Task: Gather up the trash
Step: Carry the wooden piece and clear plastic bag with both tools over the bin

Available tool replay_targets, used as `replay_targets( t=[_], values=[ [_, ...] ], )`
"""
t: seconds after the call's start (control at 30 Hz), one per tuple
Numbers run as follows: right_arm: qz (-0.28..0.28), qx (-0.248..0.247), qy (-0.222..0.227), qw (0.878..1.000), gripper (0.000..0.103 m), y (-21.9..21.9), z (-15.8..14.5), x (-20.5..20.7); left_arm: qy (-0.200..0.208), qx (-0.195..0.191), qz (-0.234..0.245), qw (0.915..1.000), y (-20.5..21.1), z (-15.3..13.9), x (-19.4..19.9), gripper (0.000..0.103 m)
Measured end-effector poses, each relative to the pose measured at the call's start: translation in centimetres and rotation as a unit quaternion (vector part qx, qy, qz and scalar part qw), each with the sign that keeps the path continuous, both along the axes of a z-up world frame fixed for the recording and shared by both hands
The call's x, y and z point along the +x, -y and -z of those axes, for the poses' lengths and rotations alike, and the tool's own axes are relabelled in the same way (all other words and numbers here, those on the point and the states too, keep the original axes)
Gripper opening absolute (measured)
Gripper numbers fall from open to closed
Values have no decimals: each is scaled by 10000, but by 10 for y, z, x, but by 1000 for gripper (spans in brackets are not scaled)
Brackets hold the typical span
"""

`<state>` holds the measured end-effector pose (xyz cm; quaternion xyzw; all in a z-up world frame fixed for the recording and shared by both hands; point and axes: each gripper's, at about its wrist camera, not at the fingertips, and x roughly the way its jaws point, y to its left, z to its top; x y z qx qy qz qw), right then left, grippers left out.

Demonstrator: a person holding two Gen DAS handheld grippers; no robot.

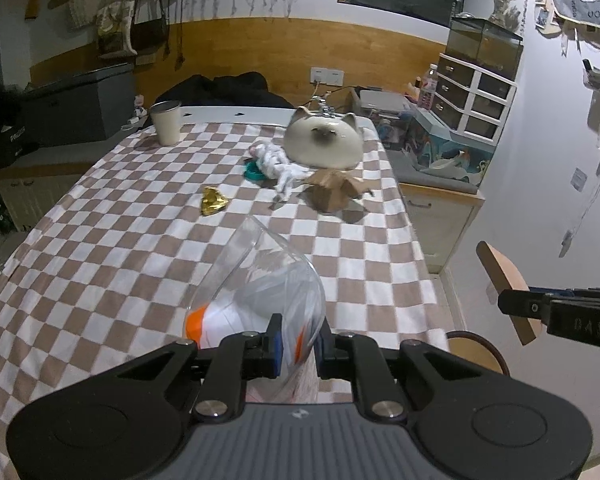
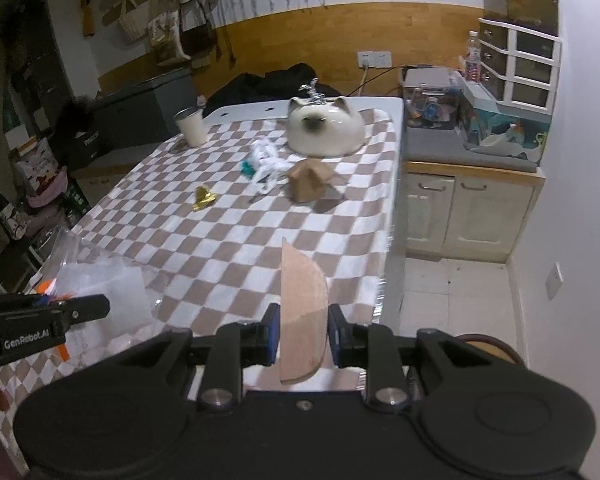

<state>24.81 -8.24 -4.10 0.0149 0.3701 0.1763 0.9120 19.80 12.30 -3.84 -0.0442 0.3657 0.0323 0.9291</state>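
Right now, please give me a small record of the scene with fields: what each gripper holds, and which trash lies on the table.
left gripper: shut on clear plastic bag, white and orange contents inside
right gripper: shut on flat brown piece, held upright
table cover: checkered cloth
loose trash: gold wrapper, white crumpled wrapper, brown paper box
other things: cat-face bowl upside down, cream cup, teal object partly under the white wrapper

"GenRobot.AI" in white on the left tool (image 2: 46, 312)
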Motion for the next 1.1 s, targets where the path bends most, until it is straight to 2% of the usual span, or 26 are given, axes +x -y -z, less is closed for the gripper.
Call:
replay_targets(
  t=[0.27, 0.6, 0.87, 1.1],
  values=[
    [259, 10, -78, 9996, 25, 64, 9, 20, -105, 73, 204, 9997, 62, 6, 28, 16],
    [615, -16, -287, 9977, 25, 146, 34, 42, -357, 10, 694, 9970, 141, 31, 71, 16],
    [1137, -37, -579, 9918, 25, 205, 60, 54, -650, -41, 1292, 9895, 199, 58, 110, 16],
    [1559, -58, -891, 9837, 25, 235, 88, 63, -1013, -139, 1695, 9802, 231, 92, 142, 16]
  ],
)
